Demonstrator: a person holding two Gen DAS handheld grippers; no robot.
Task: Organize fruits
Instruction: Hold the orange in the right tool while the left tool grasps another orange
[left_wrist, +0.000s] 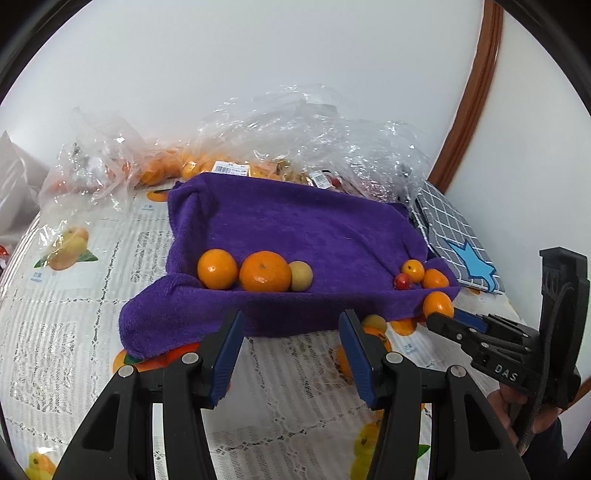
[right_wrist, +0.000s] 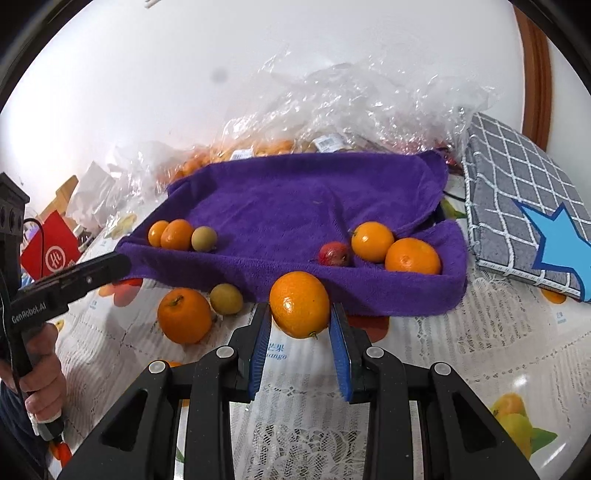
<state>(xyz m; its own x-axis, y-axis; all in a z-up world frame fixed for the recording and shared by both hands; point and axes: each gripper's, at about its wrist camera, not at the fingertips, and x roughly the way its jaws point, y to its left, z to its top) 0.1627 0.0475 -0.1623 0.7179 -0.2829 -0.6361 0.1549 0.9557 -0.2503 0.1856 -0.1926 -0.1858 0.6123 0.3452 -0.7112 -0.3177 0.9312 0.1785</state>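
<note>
A purple towel (left_wrist: 295, 236) (right_wrist: 295, 206) lies on the table with fruit on it. At its left are two oranges (left_wrist: 218, 268) (left_wrist: 265, 271) and a yellow-green fruit (left_wrist: 300, 276). At its right are two oranges (right_wrist: 372, 236) (right_wrist: 413, 255) and a small red fruit (right_wrist: 334, 254). My right gripper (right_wrist: 300, 325) is shut on an orange (right_wrist: 299, 304) held just above the towel's front edge; it also shows in the left wrist view (left_wrist: 438, 304). My left gripper (left_wrist: 290, 347) is open and empty before the towel. An orange (right_wrist: 184, 320) and a yellow-green fruit (right_wrist: 226, 299) lie on the tablecloth.
Clear plastic bags (left_wrist: 295, 129) with more fruit lie behind the towel. A grey checked cloth with a blue star (right_wrist: 528, 221) lies at the right. A red box (right_wrist: 51, 251) stands far left. The fruit-print tablecloth (left_wrist: 74, 332) covers the table.
</note>
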